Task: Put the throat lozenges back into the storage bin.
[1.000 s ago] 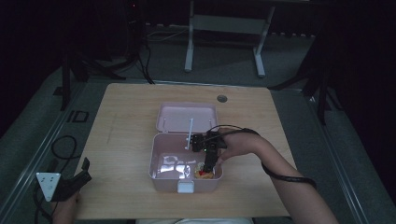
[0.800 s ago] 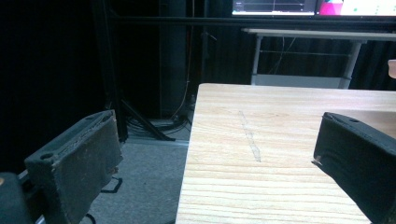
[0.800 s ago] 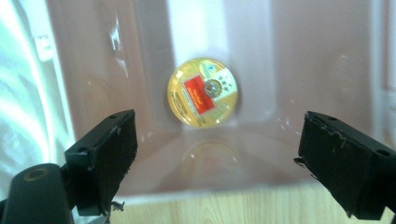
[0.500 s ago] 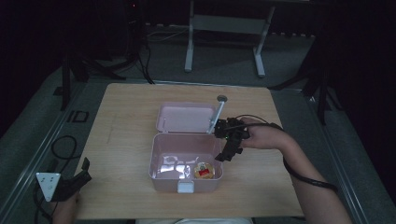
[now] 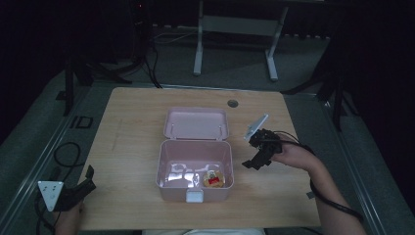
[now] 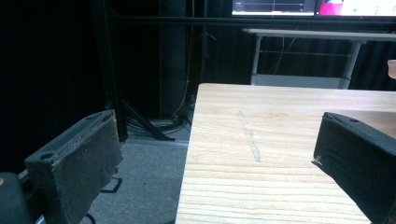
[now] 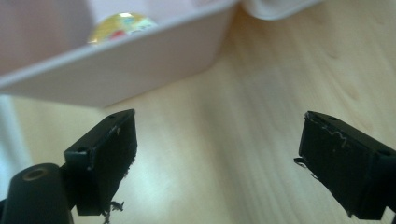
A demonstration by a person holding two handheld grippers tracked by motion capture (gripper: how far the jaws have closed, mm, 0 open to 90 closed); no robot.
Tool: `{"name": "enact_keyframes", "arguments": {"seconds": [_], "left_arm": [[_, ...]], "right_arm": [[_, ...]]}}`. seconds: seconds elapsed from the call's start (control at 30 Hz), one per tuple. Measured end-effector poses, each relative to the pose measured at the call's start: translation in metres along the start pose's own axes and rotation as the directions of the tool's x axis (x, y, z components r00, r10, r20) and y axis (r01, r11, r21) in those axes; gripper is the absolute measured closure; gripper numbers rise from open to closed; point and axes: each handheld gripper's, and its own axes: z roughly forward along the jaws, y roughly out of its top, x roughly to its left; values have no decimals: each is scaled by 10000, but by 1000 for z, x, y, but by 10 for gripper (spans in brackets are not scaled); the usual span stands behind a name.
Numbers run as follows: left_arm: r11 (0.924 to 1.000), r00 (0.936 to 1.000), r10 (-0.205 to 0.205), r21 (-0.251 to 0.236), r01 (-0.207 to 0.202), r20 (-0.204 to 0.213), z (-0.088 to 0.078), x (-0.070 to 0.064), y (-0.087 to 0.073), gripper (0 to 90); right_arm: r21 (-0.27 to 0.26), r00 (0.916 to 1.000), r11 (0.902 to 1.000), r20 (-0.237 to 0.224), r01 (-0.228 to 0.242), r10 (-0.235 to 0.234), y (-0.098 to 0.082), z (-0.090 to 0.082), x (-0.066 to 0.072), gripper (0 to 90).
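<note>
Right gripper [image 5: 255, 162] is spread wide and empty, hovering just beside the pink box [image 5: 194, 169], with the round snack [image 5: 213, 178] lying inside at the box's near corner. I'd swing clear of the wall before reaching for the lid [image 5: 195, 123].

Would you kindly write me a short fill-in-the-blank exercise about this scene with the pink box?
1. The lid of the pink box is ____.
2. The round snack lies ____ the box.
3. The right gripper, beside the box, has its jaws ____.
4. The left gripper holds ____.

Missing words: open; inside; open; nothing
</note>
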Motion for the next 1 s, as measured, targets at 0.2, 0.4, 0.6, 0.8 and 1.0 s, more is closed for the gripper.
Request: {"name": "enact_keyframes", "arguments": {"seconds": [0.2,0.4,0.6,0.8,1.0], "left_arm": [[10000,10000,1,-8,-1,0,0,0,0,11],[10000,10000,1,-11,-1,9,0,0,0,10],[10000,10000,0,-17,0,22,0,0,0,10],[10000,10000,0,-19,0,25,0,0,0,11],[10000,10000,-6,-27,6,29,0,0,0,11]], "right_arm": [[-1245,9937,9881,545,-901,974,-22,19,-11,112],[-1866,9763,9672,982,-1722,1928,-43,46,-21,112],[-2951,9299,9232,1963,-2464,3110,-72,70,-28,112],[-3447,8882,8901,2412,-2981,3909,-91,83,-33,112],[-4209,8345,8391,2720,-3447,4792,-110,84,-37,112]]}}
